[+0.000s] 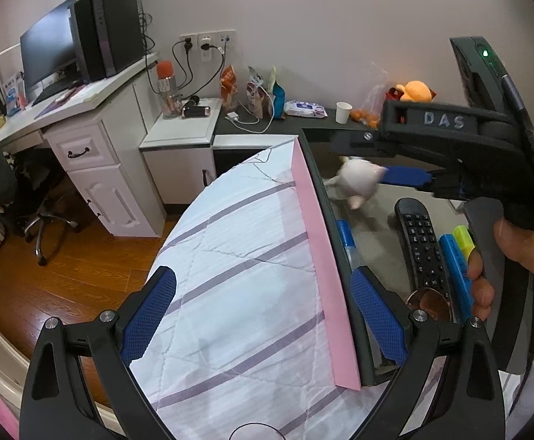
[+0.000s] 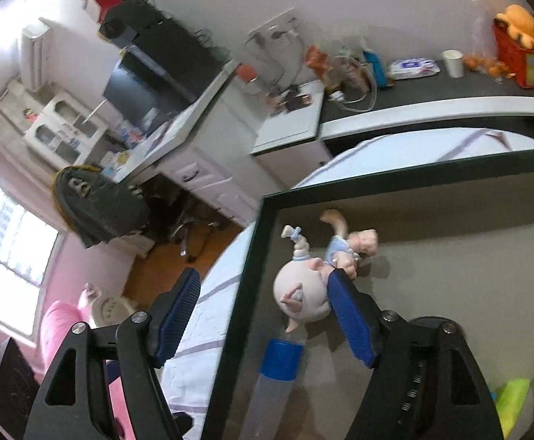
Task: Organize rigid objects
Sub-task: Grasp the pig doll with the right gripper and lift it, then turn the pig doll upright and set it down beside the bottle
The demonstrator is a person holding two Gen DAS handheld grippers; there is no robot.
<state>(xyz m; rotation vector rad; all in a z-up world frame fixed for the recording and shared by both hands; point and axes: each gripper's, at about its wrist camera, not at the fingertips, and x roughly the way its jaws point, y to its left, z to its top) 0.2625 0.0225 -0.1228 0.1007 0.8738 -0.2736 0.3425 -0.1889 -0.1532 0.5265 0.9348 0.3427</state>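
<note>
A pale pig figurine with a blue outfit lies on the grey floor of a dark-rimmed tray. My right gripper is open. One pad is right beside the pig's head; the other hangs outside the rim over the bed. In the left wrist view the pig figurine shows blurred below the right gripper. My left gripper is open and straddles the tray's pink outer wall. In the tray lie a black remote, a blue highlighter, a yellow highlighter and a blue-capped tube.
The tray rests on a bed with a striped quilt. Behind it a dark shelf carries a paper cup, wipes, snack bags and an orange plush. A white desk with a monitor stands on the left, above a wooden floor.
</note>
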